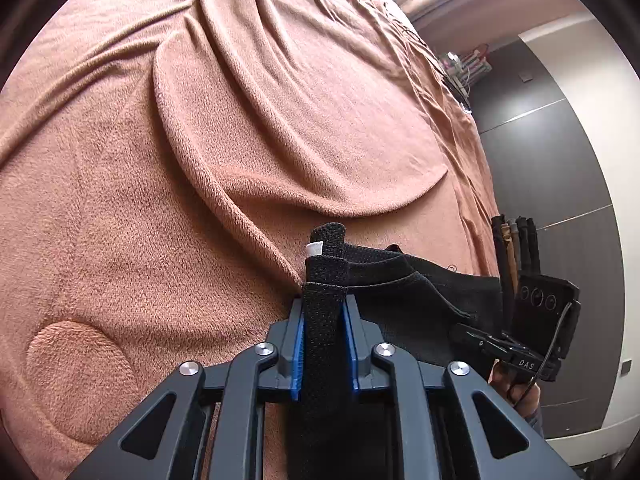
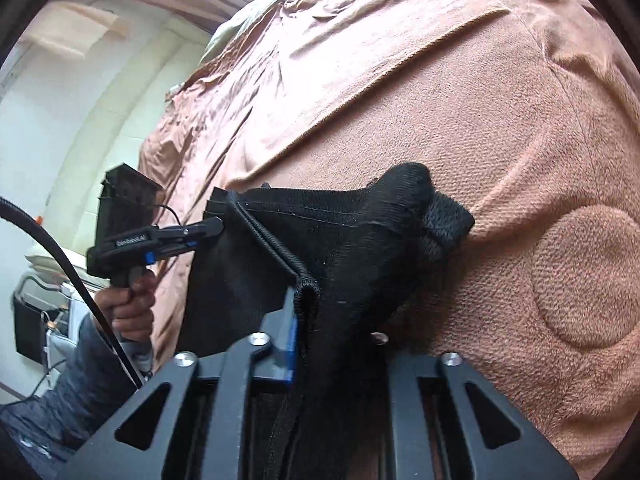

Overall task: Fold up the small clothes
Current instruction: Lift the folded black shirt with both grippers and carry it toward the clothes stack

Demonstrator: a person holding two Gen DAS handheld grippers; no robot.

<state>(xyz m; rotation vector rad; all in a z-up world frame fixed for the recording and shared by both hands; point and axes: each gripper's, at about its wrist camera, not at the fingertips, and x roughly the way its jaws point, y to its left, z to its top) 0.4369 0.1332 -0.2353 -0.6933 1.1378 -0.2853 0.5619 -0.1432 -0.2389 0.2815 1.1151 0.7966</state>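
Note:
A small black knit garment (image 1: pixel 416 300) hangs stretched between both grippers above a salmon-pink blanket (image 1: pixel 200 160). My left gripper (image 1: pixel 323 320) is shut on one elastic band edge of it, with a white label showing above the fingers. My right gripper (image 2: pixel 320 320) is shut on another folded edge of the black garment (image 2: pixel 340 240); its right finger is hidden by the cloth. In the right wrist view my left gripper (image 2: pixel 218 225) pinches the garment's far corner. In the left wrist view the other gripper (image 1: pixel 476 338) holds the garment's right end.
The blanket (image 2: pixel 520 140) covers a bed and has raised wrinkles and round embossed patches. The bed's edge runs along the right in the left wrist view, with a dark wardrobe (image 1: pixel 560 160) beyond. A white wall (image 2: pixel 80 100) and clutter lie left in the right wrist view.

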